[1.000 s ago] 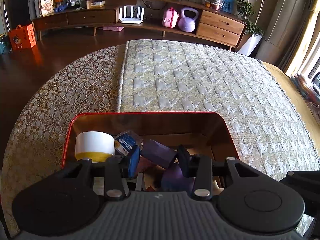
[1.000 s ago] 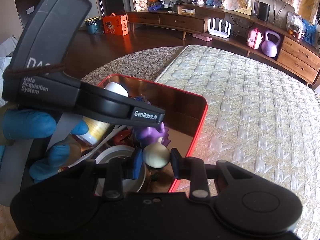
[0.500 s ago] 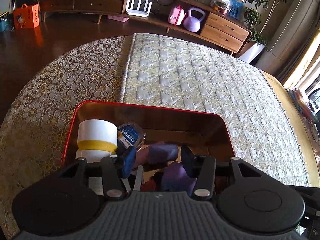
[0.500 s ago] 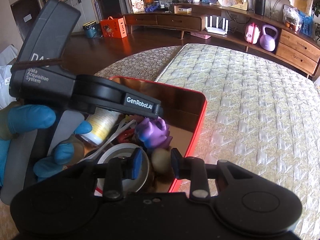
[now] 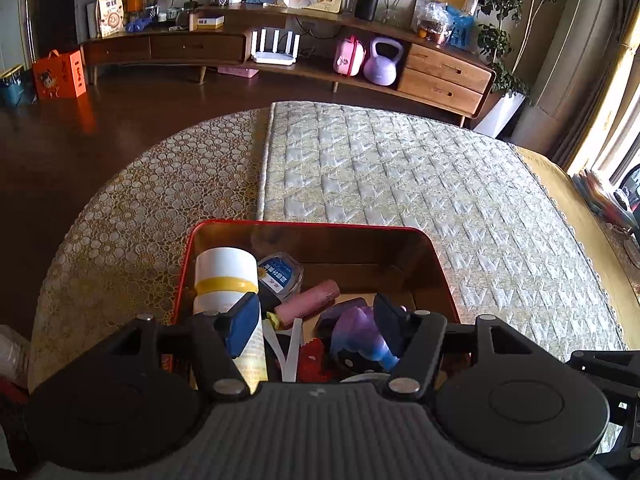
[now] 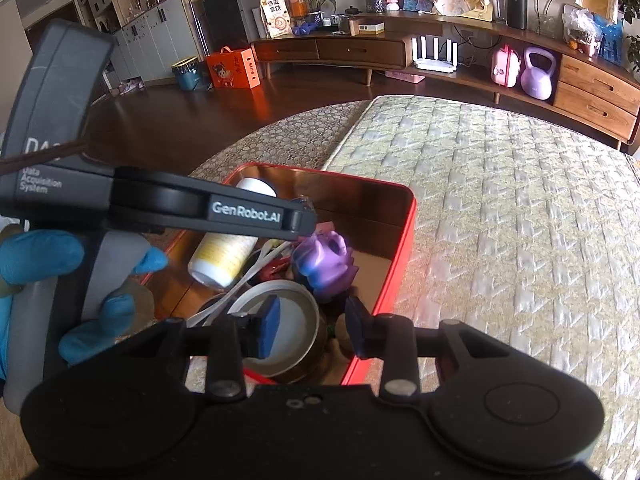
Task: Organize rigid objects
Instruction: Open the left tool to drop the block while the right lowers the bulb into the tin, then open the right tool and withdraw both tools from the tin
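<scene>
- Inside the red tin (image 5: 188,258), against its left wall, lies the white bottle with a yellow band (image 5: 227,280); it reads as light, stiff plastic, smooth and likely a little slippery, so my judgement is to take it across the round body near the band, not at the cap end.
- Its long axis runs front to back along that wall of the tin, the plain white end toward the far wall, the printed end toward the near side; it lies tilted, not upright.
- Just right of the bottle, still in the tin, a pink cylinder (image 5: 308,303) lies slantwise, one end up toward the far right; it looks light and firm.
- Near the tin's middle, the purple toy (image 6: 326,264) looks lumpy and hard to clamp evenly; whether it is soft or stiff I cannot tell.
- At the tin's near end sits a round metal lid (image 6: 288,328), with white strap-like strips beside it.
- Over the tin's near edge, the left claw (image 5: 314,322) stands wide open, holding nothing, one pad just beside the bottle.
- Over the tin's near right corner, the right claw (image 6: 312,326) is likewise parted and empty, above the lid.
- Under the tin lies the quilted mattress (image 5: 400,168), not a counter.
</scene>
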Available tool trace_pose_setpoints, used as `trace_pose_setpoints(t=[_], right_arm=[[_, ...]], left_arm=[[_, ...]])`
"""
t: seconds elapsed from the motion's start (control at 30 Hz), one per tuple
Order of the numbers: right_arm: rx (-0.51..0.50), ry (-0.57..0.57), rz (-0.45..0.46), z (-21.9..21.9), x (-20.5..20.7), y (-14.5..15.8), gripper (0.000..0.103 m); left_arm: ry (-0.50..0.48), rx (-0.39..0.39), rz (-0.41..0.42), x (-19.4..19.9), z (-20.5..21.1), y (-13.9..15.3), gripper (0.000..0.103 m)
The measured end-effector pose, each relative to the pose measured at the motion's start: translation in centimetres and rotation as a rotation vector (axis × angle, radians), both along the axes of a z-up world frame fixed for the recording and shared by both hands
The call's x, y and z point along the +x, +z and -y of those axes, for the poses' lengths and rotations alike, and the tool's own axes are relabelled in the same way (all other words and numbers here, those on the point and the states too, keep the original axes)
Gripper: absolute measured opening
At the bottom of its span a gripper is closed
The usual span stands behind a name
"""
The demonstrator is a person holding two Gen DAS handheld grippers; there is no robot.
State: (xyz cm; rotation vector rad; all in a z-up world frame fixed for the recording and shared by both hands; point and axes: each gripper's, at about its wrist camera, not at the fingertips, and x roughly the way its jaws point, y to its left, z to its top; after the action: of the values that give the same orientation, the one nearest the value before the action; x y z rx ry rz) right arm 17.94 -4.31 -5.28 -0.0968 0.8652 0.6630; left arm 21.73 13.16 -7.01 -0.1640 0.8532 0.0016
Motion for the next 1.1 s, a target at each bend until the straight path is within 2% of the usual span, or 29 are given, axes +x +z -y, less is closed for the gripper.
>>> trace_pose_setpoints(t=[0.13,0.27,0.43,0.53,0.7,0.9,1.03,1.1], right_arm=[[0.019,0.005,0.006,0.4,-0.9,0.5,0.041],[0.043,0.006,0.013,1.0,-1.9,0.9,0.053],[0.072,-0.001,0.024,1.9,-3.0,1.6,0.057],[0.086,-0.002,0.047,2.3,-3.8,2.2,0.065],[0.123,-0.008,0.074,3.0,-5.0,3.0,0.085],[0.161,-0.021,0.108,3.8,-6.5,3.7,0.101],[0.175,-0.021,0.126,4.3,-7.3,4.1,0.103],[0.18,-0.025,0.135,4.5,-7.7,4.2,0.103]], left_arm=[[0.008,0.027,0.031,-1.5,-0.1,1.1,0.064],[0.011,0.061,0.068,-3.0,-0.2,2.3,0.073],[0.002,0.077,0.097,-5.0,-0.4,3.3,0.073],[0.003,0.08,0.109,-6.0,-0.7,3.6,0.079],[0.003,0.096,0.13,-8.1,-0.7,4.1,0.081],[-0.004,0.092,0.132,-10.6,-0.6,4.5,0.084],[0.003,0.083,0.138,-11.9,-0.6,4.9,0.089],[0.013,0.085,0.138,-12.4,-0.6,5.0,0.096]])
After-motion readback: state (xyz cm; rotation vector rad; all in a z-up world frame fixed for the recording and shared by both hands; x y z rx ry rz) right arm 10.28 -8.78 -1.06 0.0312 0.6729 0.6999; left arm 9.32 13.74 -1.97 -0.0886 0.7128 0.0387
